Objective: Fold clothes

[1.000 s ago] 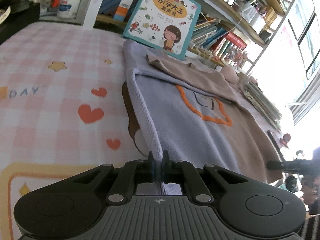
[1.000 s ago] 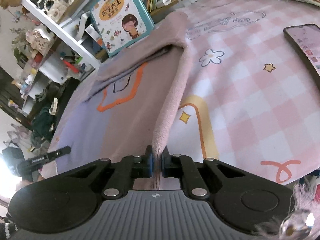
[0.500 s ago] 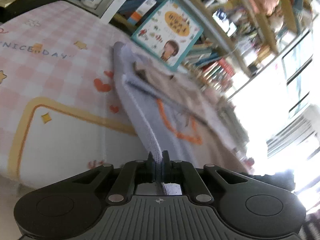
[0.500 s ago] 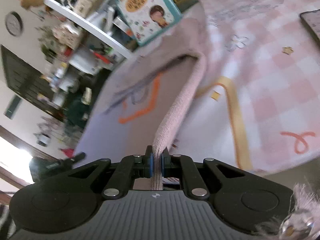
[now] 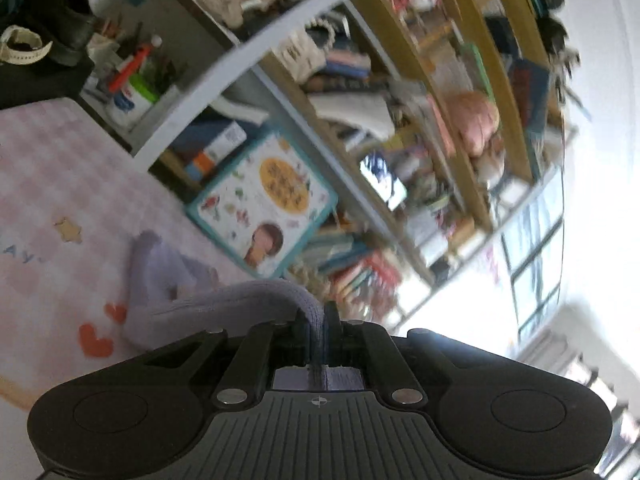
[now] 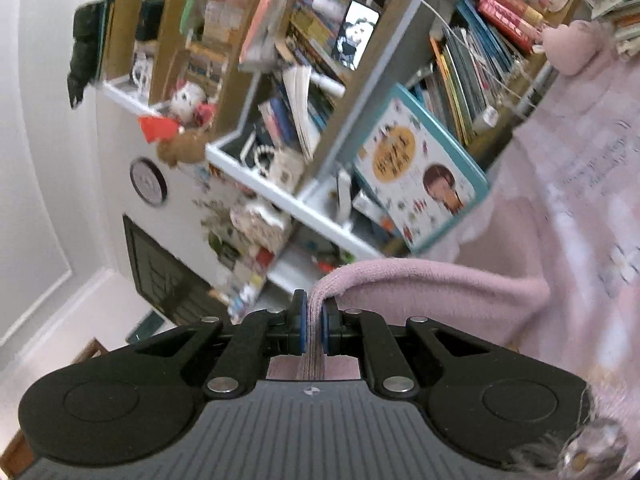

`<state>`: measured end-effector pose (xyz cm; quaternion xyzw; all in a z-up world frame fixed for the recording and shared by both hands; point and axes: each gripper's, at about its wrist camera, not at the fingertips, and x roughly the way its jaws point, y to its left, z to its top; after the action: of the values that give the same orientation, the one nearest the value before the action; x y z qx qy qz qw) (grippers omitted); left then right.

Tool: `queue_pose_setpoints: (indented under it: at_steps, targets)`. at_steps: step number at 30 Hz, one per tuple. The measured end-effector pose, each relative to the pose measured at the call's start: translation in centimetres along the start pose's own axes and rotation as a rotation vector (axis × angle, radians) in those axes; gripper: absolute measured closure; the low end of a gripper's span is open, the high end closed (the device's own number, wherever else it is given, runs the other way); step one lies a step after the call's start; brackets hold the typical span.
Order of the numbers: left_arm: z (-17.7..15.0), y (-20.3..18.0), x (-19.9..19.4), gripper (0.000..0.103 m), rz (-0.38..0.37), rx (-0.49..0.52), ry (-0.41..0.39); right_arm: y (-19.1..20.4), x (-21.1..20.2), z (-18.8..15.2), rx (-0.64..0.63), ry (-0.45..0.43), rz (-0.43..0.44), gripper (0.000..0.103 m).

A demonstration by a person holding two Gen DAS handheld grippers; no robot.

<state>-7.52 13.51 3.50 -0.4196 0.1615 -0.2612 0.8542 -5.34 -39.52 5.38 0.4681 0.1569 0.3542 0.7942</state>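
My left gripper [image 5: 319,320] is shut on the lavender edge of a knit sweater [image 5: 224,300]. The cloth arches up from the pink checked bed cover [image 5: 48,184] into the jaws. My right gripper [image 6: 314,318] is shut on the pink edge of the same sweater [image 6: 432,284], which curves up from the bed to the jaws. Both grippers are lifted and tilted upward toward the shelves. The sweater's body is mostly hidden below the grippers.
A children's picture book [image 5: 264,204] leans against the bookshelf [image 5: 360,92] at the far edge of the bed; it also shows in the right wrist view [image 6: 424,180]. Crowded shelves [image 6: 304,60] rise behind. A bright window [image 5: 540,240] is at the right.
Both grippers have risen and tilted up, lifting the sweater's held edge off the bed. The flat sweater front with the orange outline has dropped out of view.
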Motion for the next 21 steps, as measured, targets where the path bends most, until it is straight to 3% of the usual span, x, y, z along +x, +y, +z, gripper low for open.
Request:
queue_pose_setpoints:
  at_steps: [5,21]
  targets:
    - [1.2,0.0,2.3,0.098,0.017,-0.038,-0.076,-1.4,2.7,1.9,0.036,-0.046,-0.013,0.095]
    - [4.0,3.1,6.5,0.098,0.075,-0.122,-0.049,-5.7,9.4,4.7,0.09,-0.017,-0.061,0.095]
